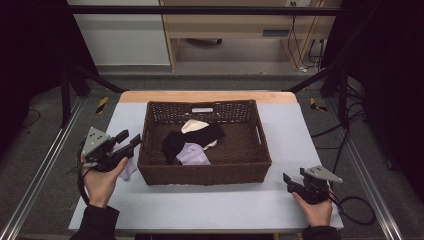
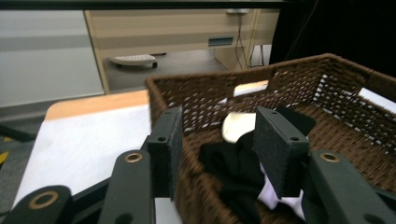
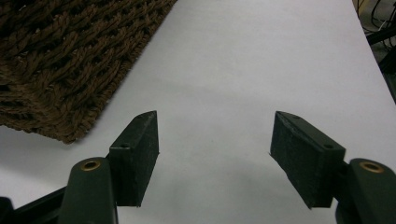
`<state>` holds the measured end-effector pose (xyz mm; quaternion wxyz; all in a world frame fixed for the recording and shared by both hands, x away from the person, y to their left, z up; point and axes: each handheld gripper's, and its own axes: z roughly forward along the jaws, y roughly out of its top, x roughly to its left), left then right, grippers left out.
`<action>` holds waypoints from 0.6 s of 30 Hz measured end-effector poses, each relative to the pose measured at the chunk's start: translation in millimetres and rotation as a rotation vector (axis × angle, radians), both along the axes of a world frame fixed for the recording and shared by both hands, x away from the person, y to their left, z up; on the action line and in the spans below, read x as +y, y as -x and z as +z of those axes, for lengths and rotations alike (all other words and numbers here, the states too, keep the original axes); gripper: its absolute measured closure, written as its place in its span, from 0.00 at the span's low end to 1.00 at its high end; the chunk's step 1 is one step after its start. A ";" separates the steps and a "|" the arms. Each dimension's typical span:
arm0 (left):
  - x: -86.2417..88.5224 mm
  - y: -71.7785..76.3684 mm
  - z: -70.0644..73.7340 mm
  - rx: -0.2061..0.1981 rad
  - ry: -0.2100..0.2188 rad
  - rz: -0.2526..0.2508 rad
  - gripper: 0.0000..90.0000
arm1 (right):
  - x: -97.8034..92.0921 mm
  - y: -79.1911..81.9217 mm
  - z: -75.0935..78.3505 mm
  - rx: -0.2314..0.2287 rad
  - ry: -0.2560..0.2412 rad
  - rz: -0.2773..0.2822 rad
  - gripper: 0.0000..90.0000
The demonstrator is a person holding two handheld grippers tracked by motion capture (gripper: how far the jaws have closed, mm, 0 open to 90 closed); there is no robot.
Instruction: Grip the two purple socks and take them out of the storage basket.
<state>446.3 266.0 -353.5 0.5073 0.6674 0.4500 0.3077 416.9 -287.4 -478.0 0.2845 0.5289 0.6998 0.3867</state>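
Note:
A brown wicker basket [image 1: 205, 172] stands mid-table and holds a black cloth [image 1: 196, 137], a cream cloth [image 1: 192, 125] and a lavender cloth [image 1: 193, 154]. My left gripper [image 1: 128, 140] is open just left of the basket, held in a hand. In the left gripper view its jaws straddle the basket's [image 2: 289, 74] near wall, with the black cloth [image 2: 233, 163] and cream cloth [image 2: 236, 126] beyond them. Another lavender cloth [image 1: 128, 169] lies on the table under that hand. My right gripper [image 1: 287, 179] rests open at the front right, nothing between its fingers [image 3: 135, 154].
The table top [image 1: 210, 205] is a pale grey mat with bare room in front of and to the right of the basket [image 3: 60, 60]. Metal frame rails run along both sides. Cables trail on the floor at the right.

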 end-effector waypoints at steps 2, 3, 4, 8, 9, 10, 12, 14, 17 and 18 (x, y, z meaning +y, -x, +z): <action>-9.7 -5.5 6.7 -0.013 -0.007 -0.015 0.58 | 0.0 0.0 0.0 0.000 0.000 0.001 0.37; -13.1 -7.6 8.8 -0.015 -0.009 -0.020 0.58 | 0.0 -0.1 0.0 0.000 0.001 0.002 0.37; -18.9 -11.1 11.9 -0.017 -0.017 -0.027 0.58 | 0.0 -0.1 0.0 -0.001 0.001 0.003 0.37; -36.5 -22.6 18.3 -0.018 -0.039 -0.051 0.58 | -0.2 0.0 0.3 0.000 0.000 0.004 0.37; -39.8 -24.4 19.0 -0.016 -0.039 -0.053 0.58 | -0.1 0.2 0.5 0.002 -0.002 0.005 0.37; -45.1 -27.0 20.0 -0.014 -0.041 -0.061 0.57 | -0.3 0.0 0.3 -0.001 0.001 0.007 0.37; -53.8 -30.3 21.4 -0.016 -0.053 -0.073 0.57 | -0.1 0.1 0.5 0.000 -0.002 0.006 0.37; -60.8 -32.4 22.4 -0.019 -0.063 -0.076 0.57 | -0.4 0.1 0.6 -0.001 -0.005 0.006 0.37; -71.3 -37.8 23.0 -0.014 -0.058 -0.098 0.57 | -0.2 0.3 1.0 0.003 -0.010 0.004 0.37; -74.6 -39.7 23.0 -0.013 -0.057 -0.100 0.57 | -0.3 0.3 1.0 0.004 -0.011 0.004 0.37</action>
